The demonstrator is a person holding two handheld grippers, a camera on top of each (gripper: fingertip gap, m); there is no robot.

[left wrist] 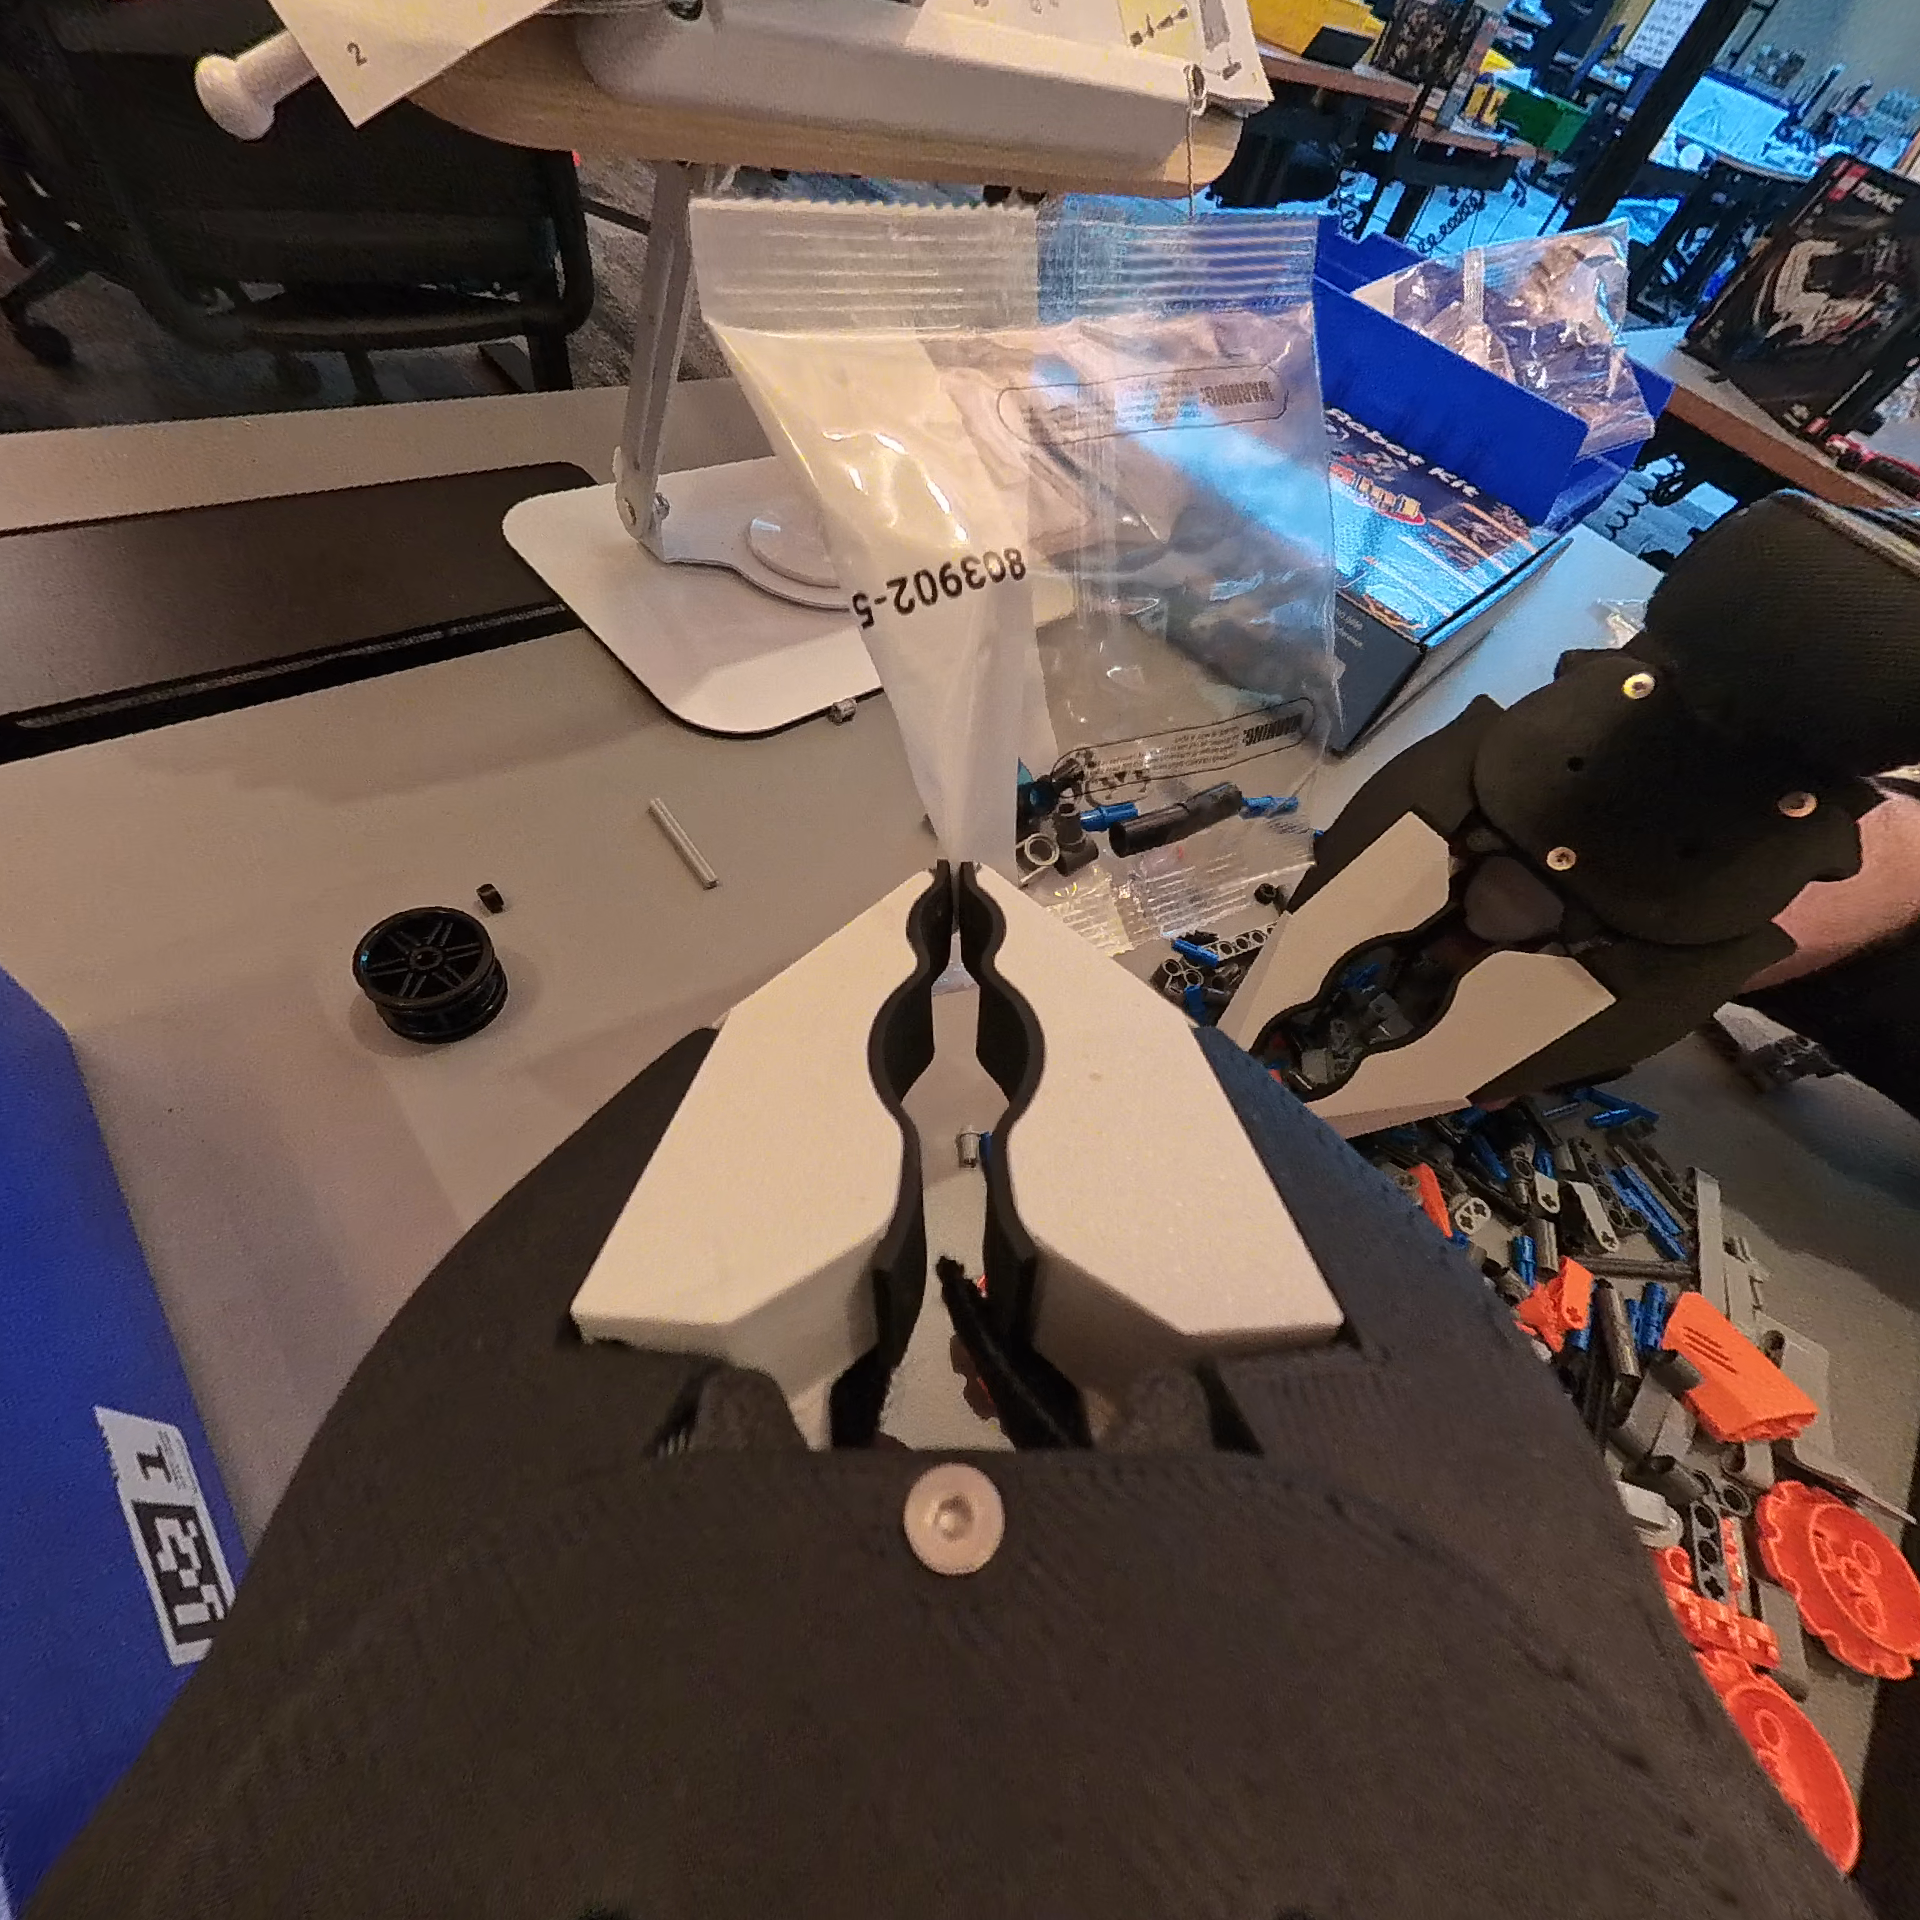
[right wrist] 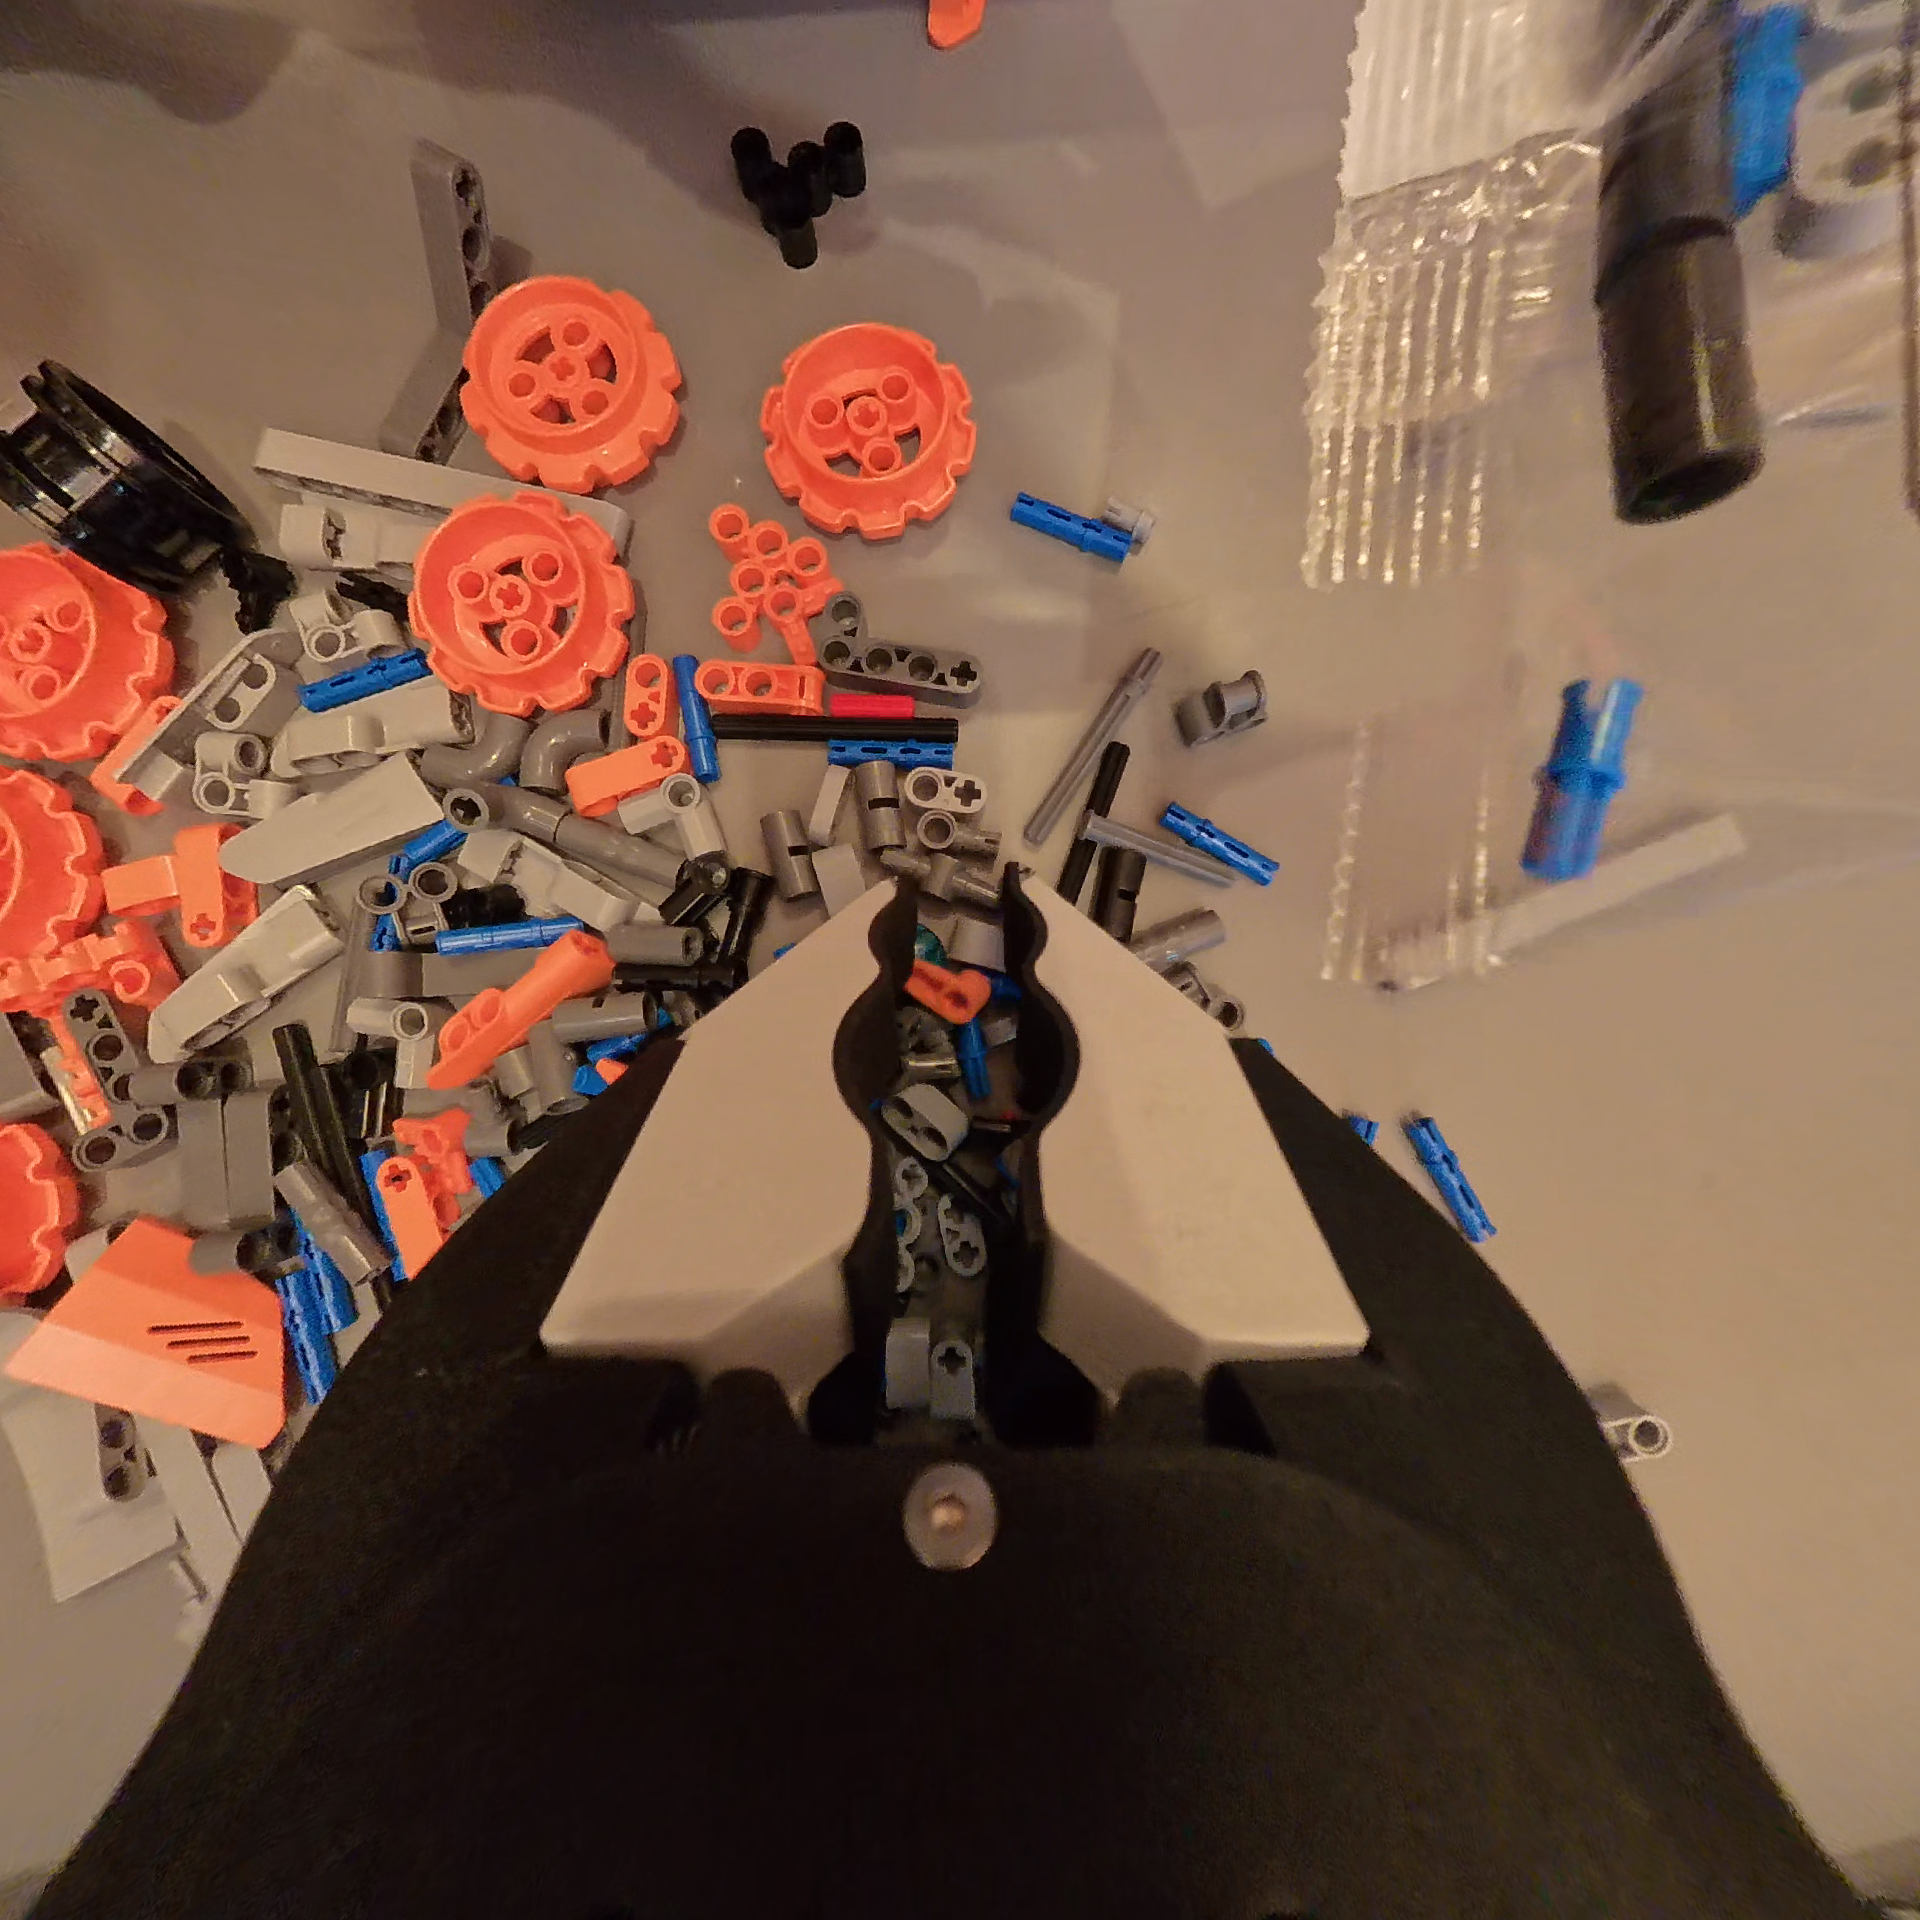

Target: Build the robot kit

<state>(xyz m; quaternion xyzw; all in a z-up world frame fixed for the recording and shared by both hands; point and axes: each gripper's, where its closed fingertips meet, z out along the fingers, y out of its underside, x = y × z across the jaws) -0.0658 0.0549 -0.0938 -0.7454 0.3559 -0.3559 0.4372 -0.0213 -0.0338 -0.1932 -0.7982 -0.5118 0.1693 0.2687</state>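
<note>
Blue cloth or a bag [left wrist: 73,1299] lies at the far left of the grey table [left wrist: 260,1091], and next to it we see a black wheel [left wrist: 430,974] standing alone, with a thin grey axle [left wrist: 683,842] a little further on. In the middle our left gripper [left wrist: 954,878] has its fingers pressed together on the lower corner of a clear plastic bag [left wrist: 935,499], so the bag stands up above the tips and hangs open to the side; it looks nearly empty, with a smaller bag [left wrist: 1164,821] of blue and black pins lying under it. Behind it stands a white stand [left wrist: 665,613] with a wooden shelf.

To the right our right gripper [right wrist: 956,883] hovers low over the loose pile of parts [right wrist: 582,935]. Its fingers stand a small gap apart, and we see nothing held between them; grey and orange pieces only show through the gap from below. Orange gear wheels [right wrist: 569,382] lie at the pile's far edge, and crumpled clear bags [right wrist: 1455,416] lie well to the right.
</note>
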